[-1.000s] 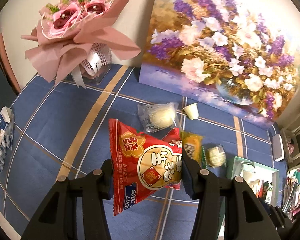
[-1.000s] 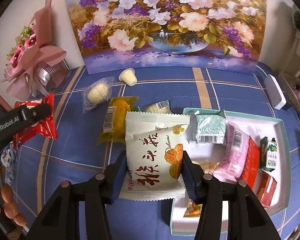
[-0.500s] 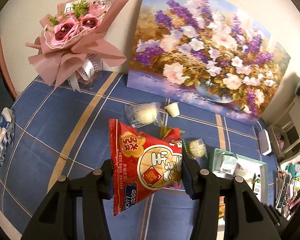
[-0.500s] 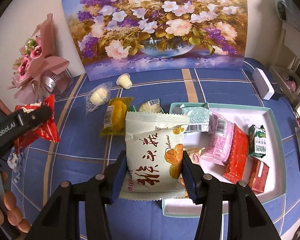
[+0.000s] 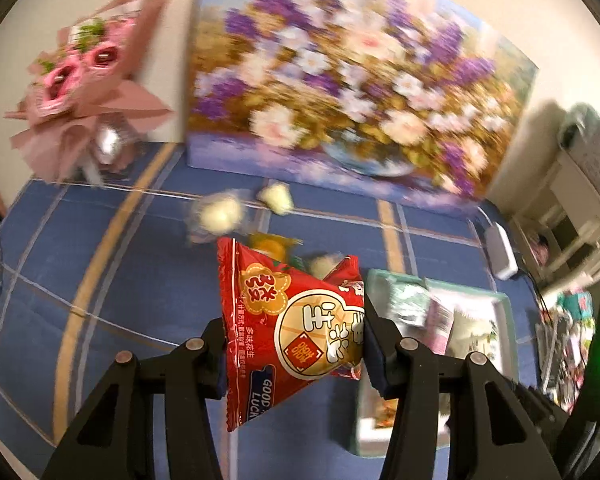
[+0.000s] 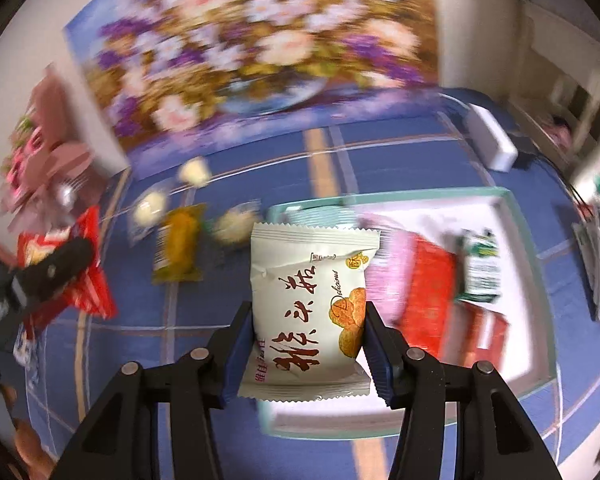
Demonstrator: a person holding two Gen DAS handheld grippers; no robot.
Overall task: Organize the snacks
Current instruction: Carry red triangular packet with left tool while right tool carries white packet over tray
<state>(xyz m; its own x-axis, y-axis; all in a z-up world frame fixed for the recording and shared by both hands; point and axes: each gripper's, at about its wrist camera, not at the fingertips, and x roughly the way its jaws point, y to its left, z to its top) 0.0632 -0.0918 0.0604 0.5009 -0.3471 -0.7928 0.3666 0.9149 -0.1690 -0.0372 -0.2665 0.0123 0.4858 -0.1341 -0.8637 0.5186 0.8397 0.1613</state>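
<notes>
Both jaws are clamped on snack packets. My left gripper [image 5: 294, 340] pinches a glossy red foil packet [image 5: 288, 320] by its sides; the packet is puffed into a crinkled wedge with a serrated seam down its left edge and a round gold-and-cream label. It hangs above the blue worktop cloth [image 5: 132, 280], just left of the tray [image 5: 504, 320].

My right gripper [image 6: 308, 344] squeezes a matte cream packet [image 6: 310, 304], a pillow-shaped pouch with crimped seams top and bottom, brown brush lettering and a picture of golden biscuits. It is held upright over the near left part of the tray [image 6: 516, 216], a shallow rectangular dish with a pale teal rim and white floor.

Inside the tray, though blurred, lie a pink wrapper [image 6: 384, 268], a red packet [image 6: 428, 284], another red box [image 6: 484, 328] and a green-and-white carton [image 6: 482, 264].

Left of the tray on the cloth rest a flat yellow packet [image 6: 180, 248] with a barcode strip, a round pale sweet [image 6: 234, 226] beside it, a clear-wrapped pale ball [image 6: 148, 208] and a small cream jelly cup [image 6: 195, 172]. The cloth is woven blue with tan and white stripes.

Behind them a flower painting [image 6: 252, 52] leans against the wall, and a pink paper-wrapped bouquet [image 5: 88, 92] stands to its left. A white rectangular block [image 6: 492, 142] sits at the far right.
</notes>
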